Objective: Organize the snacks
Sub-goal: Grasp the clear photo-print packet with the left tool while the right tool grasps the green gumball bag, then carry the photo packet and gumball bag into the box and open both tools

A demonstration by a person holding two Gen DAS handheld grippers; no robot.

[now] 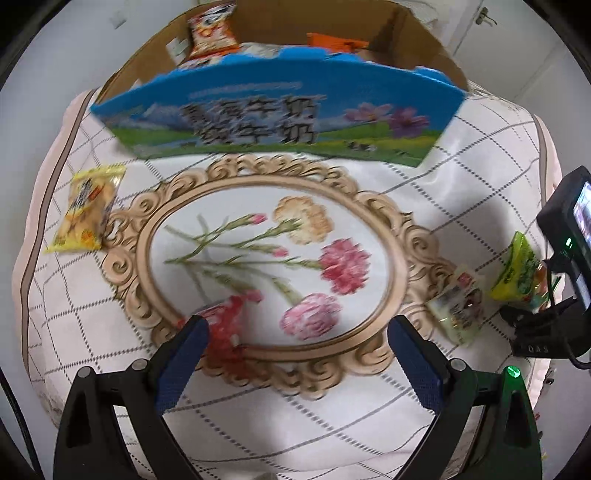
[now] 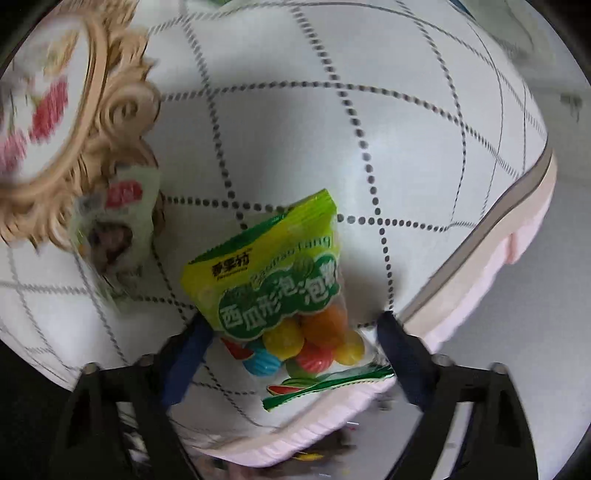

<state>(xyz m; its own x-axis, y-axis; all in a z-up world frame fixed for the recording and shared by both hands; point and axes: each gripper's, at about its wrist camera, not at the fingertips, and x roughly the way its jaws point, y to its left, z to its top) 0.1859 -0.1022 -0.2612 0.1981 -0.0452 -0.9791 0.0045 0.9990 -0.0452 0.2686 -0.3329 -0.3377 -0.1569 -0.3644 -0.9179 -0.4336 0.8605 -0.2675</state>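
A green-and-yellow bag of coloured gum balls [image 2: 273, 280] lies flat near the table's corner. My right gripper [image 2: 293, 325] stands open around its lower half, one dark blue finger [image 2: 192, 350] at each side, and the pads do not visibly press it. The same bag [image 1: 517, 273] shows at the right edge of the left wrist view. My left gripper [image 1: 299, 328] is open above the flowered tablecloth, holding nothing. A red packet [image 1: 225, 325] lies just beside its left finger [image 1: 184, 362]. A pale green packet [image 2: 114, 221] [image 1: 458, 306] lies left of the gum bag.
A cardboard box with a blue printed front [image 1: 277, 110] stands at the far side, with orange packets [image 1: 210, 33] inside. A yellow packet [image 1: 88, 210] lies at the left. The tablecloth's pink edge [image 2: 480, 277] drops off close to the gum bag. The right gripper's black camera unit [image 1: 569, 258] is at the right.
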